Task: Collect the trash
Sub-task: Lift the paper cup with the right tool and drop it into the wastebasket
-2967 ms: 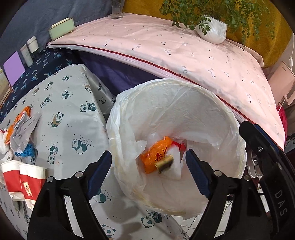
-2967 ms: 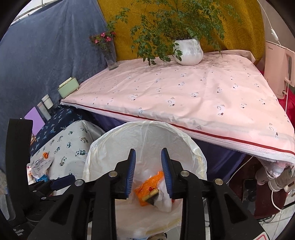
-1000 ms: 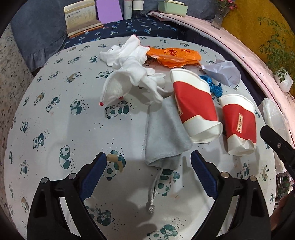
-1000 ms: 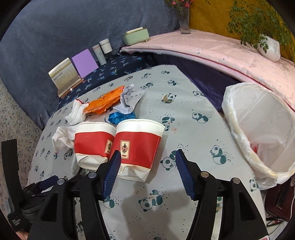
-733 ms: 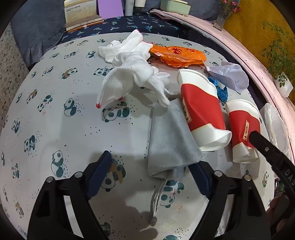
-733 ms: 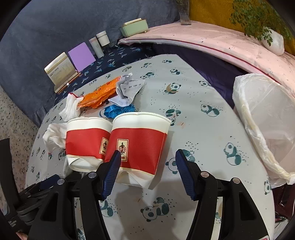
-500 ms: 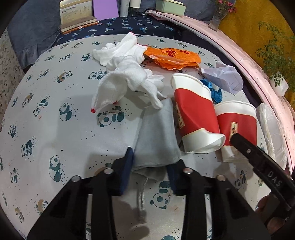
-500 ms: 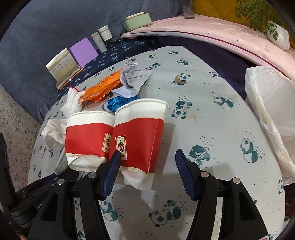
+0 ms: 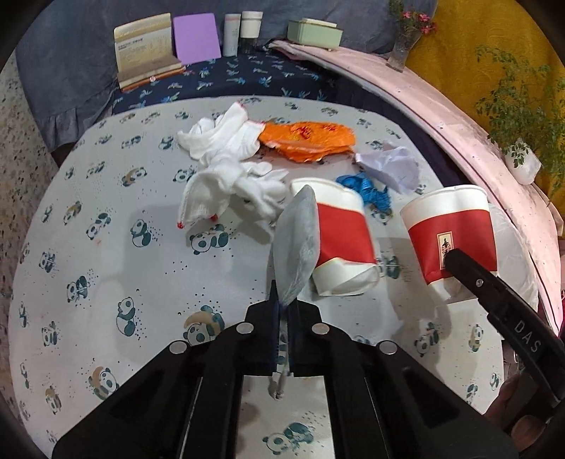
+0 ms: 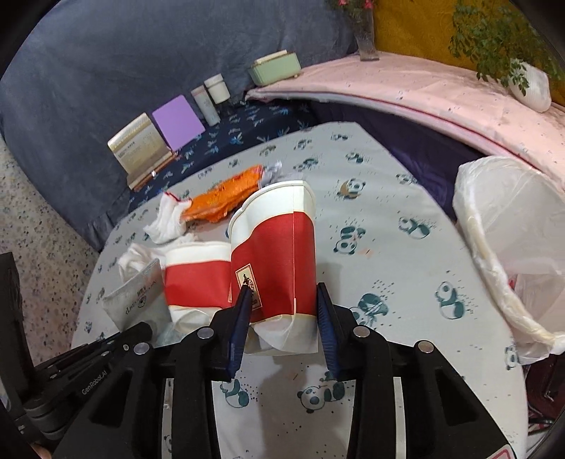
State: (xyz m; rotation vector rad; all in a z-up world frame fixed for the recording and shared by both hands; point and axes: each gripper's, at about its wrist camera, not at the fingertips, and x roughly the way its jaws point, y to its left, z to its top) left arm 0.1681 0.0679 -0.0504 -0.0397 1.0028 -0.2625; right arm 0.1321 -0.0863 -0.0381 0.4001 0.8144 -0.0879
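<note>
My left gripper (image 9: 282,310) is shut on a grey cloth pouch (image 9: 295,243) and lifts it off the panda tablecloth (image 9: 106,247); its drawstring hangs below the fingers. My right gripper (image 10: 282,314) is shut on a crushed red and white paper cup (image 10: 279,261), which also shows at the right of the left wrist view (image 9: 452,233). A second paper cup (image 9: 339,236) lies on its side on the table. Behind it lie white gloves (image 9: 226,166), an orange wrapper (image 9: 307,139), crumpled paper (image 9: 388,166) and a blue scrap (image 9: 367,190).
A bin lined with a white plastic bag (image 10: 512,247) stands off the table's right edge. A book (image 9: 144,67), purple card (image 9: 196,39), bottles (image 9: 240,31) and a green box (image 9: 314,31) stand at the back. A pink-covered table (image 10: 441,95) holds a potted plant (image 10: 529,84).
Both grippers came from above the bin to the table. My left gripper closed on the grey pouch and raised it. My right gripper closed on the right cup and tipped it up.
</note>
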